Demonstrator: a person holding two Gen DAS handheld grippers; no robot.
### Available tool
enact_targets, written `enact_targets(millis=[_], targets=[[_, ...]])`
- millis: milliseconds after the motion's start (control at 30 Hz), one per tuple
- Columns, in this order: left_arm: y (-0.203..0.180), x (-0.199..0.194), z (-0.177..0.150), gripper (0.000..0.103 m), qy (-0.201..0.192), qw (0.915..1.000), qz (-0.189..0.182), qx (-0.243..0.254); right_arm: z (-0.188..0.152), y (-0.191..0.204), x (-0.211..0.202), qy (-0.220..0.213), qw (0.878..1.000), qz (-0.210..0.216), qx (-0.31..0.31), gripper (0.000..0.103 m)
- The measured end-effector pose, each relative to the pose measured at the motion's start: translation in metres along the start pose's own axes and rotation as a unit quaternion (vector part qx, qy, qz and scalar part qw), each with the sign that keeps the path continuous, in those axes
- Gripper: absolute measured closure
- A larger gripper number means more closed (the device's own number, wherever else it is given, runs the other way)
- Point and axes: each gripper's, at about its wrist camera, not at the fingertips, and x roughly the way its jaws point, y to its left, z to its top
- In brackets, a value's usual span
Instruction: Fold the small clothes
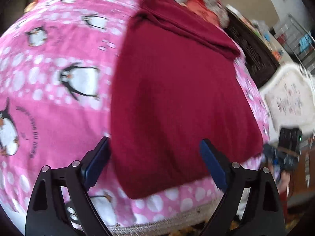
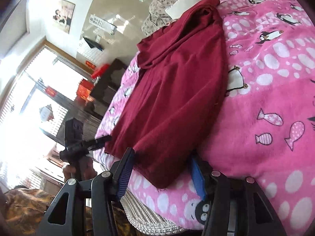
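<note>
1. Left gripper [image 1: 155, 163]: we read its jaws as wide open. Both blue pads stand apart over the near hem of the garment [image 1: 177, 98]; neither pad presses the cloth. Nothing is held.

2. Right gripper [image 2: 162, 172]: its jaws are parted about the near corner of the garment [image 2: 173, 98]. The hem lies between the pads, but we see no pad pinching it, so we treat this gripper as open and not yet gripping.

3. Garment: a dark red knit top lies on the blanket [image 1: 59, 78], a pink penguin print, close to the near edge of the bed. The body is spread mostly flat. At the far end, cloth is doubled over the body in a band; we cannot tell whether it is a sleeve or the collar section.

4. Done, in our judgement: the top is laid out and at least one far part is folded inward.

5. Left: the body remains at full length. A lengthwise fold from the near hem toward the far end appears outstanding, followed by any final halving.

6. Other clothes [image 2: 163, 5] are piled at the far end of the bed; we cannot tell whether they await folding.
</note>
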Motion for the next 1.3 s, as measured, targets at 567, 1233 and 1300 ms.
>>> enact_targets(millis=[567, 1233, 1300], targets=[[0.012, 0.003, 0.015, 0.085, 0.012, 0.9989, -0.034, -0.029, 0.01, 0.025, -0.006, -0.018, 0.998, 0.032, -0.043, 0.09], [0.002, -0.053, 0.135, 0.088, -0.115, 0.9901, -0.08, -0.004, 0.148, 0.063, -0.016, -0.133, 0.98, 0.024, -0.147, 0.092], [-0.002, -0.049, 0.158, 0.088, -0.119, 0.99, -0.075, 0.0, 0.172, 0.062, -0.01, -0.141, 0.979, 0.013, -0.149, 0.092]])
